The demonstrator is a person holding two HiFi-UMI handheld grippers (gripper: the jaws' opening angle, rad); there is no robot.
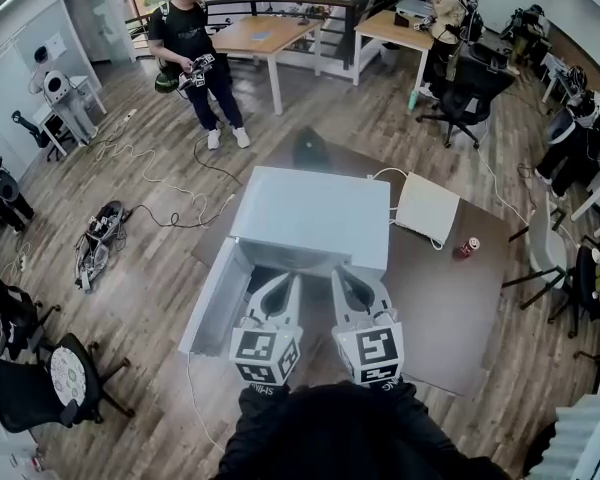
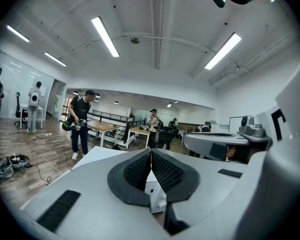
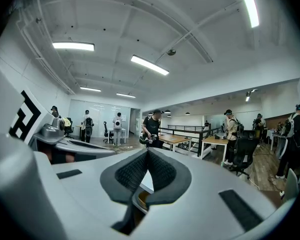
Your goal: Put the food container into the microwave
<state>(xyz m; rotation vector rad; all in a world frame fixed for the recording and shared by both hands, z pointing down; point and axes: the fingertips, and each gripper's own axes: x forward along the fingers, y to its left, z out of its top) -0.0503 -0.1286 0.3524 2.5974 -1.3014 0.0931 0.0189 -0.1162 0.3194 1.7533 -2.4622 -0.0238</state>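
Note:
A white microwave (image 1: pixel 310 218) stands on a dark table (image 1: pixel 450 308), its door (image 1: pixel 212 298) swung open to the left. Both grippers point at its dark opening from the near side. My left gripper (image 1: pixel 285 280) (image 2: pixel 151 151) has its ribbed pads pressed together at the tips. A white boxy piece (image 2: pixel 155 191) shows through the gap below them. The right gripper (image 1: pixel 345 276) (image 3: pixel 148 151) is closed the same way. Under its pads I see part of a round rim with something orange-brown inside, probably the food container (image 3: pixel 140 200). In the head view the container is hidden.
On the table to the right of the microwave lie a white flat box (image 1: pixel 427 208) and a red can (image 1: pixel 467 247). A dark round object (image 1: pixel 310 148) sits behind the microwave. A person (image 1: pixel 195 48) stands at the far left, and cables (image 1: pixel 140 183) trail across the wood floor.

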